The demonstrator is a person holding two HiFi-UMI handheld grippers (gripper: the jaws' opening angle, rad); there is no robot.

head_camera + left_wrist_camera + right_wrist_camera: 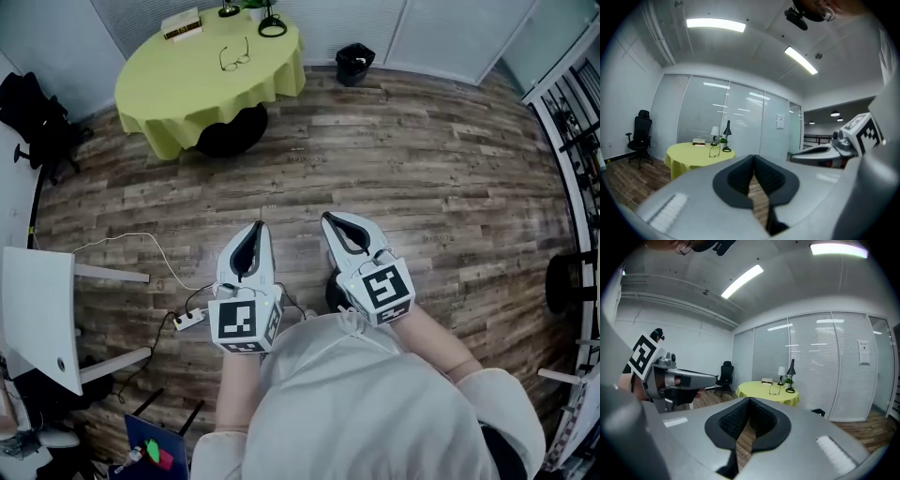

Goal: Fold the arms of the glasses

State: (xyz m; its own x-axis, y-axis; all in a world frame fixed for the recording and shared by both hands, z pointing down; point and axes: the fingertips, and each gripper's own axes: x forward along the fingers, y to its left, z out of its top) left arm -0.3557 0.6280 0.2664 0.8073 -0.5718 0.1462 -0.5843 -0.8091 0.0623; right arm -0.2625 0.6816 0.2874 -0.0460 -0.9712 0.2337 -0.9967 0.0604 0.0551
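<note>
The person stands on the wooden floor (450, 169), well away from the round table (150, 94) with its yellow-green cloth, and holds both tools out in front at about waist height, side by side and nearly level. The left gripper (255, 230) has its dark pads pressed together at the tips with nothing between them. The right gripper (333, 220) is likewise pressed together and empty. The two sit just beside each other without touching. The glasses (234, 58) lie on the tablecloth at the far end of the room, arms spread open, well apart from both grippers. Near them on the table are a book (182, 25) and a black desk lamp (272, 23). A small black bin (354, 64) stands on the floor just beyond the table, and a black office chair (33, 112) sits by the left wall. A white power strip (189, 320) with its cable lies on the floor near the person's left side.
</note>
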